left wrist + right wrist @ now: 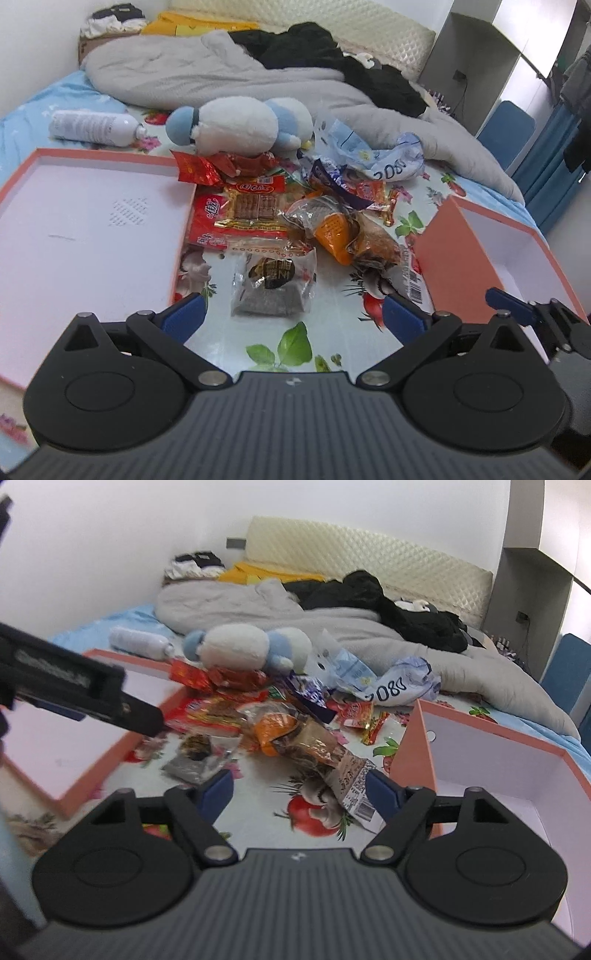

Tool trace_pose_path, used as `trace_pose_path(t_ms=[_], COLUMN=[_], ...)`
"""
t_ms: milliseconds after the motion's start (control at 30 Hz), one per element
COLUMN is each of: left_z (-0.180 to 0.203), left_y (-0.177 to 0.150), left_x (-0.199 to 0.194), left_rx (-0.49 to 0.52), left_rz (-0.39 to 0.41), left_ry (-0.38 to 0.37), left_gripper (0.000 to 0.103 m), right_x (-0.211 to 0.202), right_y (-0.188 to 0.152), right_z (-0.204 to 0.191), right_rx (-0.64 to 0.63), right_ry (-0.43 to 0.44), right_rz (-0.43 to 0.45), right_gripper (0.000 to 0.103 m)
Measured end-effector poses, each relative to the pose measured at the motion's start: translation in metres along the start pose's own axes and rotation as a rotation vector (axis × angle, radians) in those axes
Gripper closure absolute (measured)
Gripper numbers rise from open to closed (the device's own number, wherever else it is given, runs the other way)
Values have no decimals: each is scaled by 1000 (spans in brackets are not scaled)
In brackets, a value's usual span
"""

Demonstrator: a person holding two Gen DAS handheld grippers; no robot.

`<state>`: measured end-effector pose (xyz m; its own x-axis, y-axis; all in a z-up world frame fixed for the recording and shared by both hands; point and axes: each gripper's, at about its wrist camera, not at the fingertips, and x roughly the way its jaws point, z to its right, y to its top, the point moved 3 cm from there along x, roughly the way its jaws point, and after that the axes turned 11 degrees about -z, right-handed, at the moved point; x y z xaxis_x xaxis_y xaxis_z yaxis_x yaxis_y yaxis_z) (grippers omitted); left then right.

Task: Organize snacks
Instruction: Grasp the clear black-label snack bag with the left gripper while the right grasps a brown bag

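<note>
**Snack pile sits between 2 open boxes on bed**

On a bed (332, 332) spread with a fruit-print sheet, a heap of wrapped snacks (280, 210) lies between 2 salmon-edged boxes: a shallow box lid (85, 221) to the left and a deeper box (495, 240) to the right. Nearest the cameras, a clear-wrapped dark cake (273, 284) rests flat on the sheet, apart from both boxes. Behind it lie a red biscuit pack (240, 218) and an orange-and-brown crinkled packet (343, 236), whose barcoded end reaches toward the deeper box. The left hand-held gripper (293, 319) hovers low in front of the dark cake, its blue fingers (184, 317) spread wide and grasping nothing. The right hand-held gripper (299, 794) is likewise released, its fingers spread on either side of the barcoded end of the crinkled packet. Beyond the pile rest a blue-and-white plush toy (240, 123), a white bottle (92, 127) lying on its side, and a rumpled grey quilt (207, 74).
</note>
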<state>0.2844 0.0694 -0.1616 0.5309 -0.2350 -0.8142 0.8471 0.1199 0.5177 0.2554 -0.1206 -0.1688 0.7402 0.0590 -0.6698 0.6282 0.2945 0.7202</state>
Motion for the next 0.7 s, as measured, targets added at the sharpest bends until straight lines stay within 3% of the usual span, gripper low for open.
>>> trace_pose_path(t_ms=[300, 400, 700], left_z=[-13, -14, -15], left_y=[33, 40, 52], left_x=[61, 77, 117], left_rx=[-35, -38, -20], left_rz=[-64, -88, -153], left_ry=[-3, -1, -5], left_gripper=[0, 0, 1], right_x=[78, 97, 137], right_y=[10, 11, 8], right_z=[-7, -6, -15], right_rx=[-71, -59, -179], right_ry=[-119, -122, -227], right_rz=[-72, -98, -89], right_gripper=[30, 30, 29])
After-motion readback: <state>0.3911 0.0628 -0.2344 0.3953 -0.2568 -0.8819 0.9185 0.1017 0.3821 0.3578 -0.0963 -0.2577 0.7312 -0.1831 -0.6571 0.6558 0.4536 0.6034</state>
